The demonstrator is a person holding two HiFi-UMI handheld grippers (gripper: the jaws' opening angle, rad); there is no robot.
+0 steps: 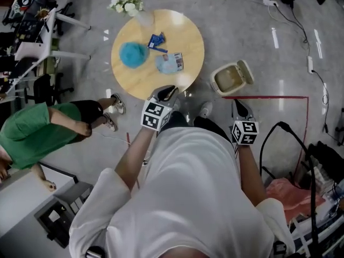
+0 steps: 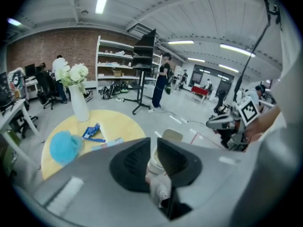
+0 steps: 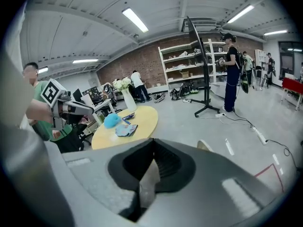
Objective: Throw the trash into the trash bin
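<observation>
Grey floor spread under a round yellow worktop (image 1: 185, 42), where the trash lay: a blue wrapper (image 1: 156, 41), a pale packet (image 1: 170, 63) just beside it and a fuzzy blue lump (image 1: 133, 54) to their left. A vase of white flowers (image 1: 129, 1) stood at the far rim. The trash bin (image 1: 231, 77) sat on the floor beside the worktop, lid up. The left hand-held gripper (image 1: 167, 93) hung over the near rim, its jaws a narrow slit apart and gripping nothing, the bin showing through. The right hand-held gripper (image 1: 240, 107) hovered near the bin, its jaw tips touching and empty. A person in green (image 1: 37, 128) crouched at the left.
</observation>
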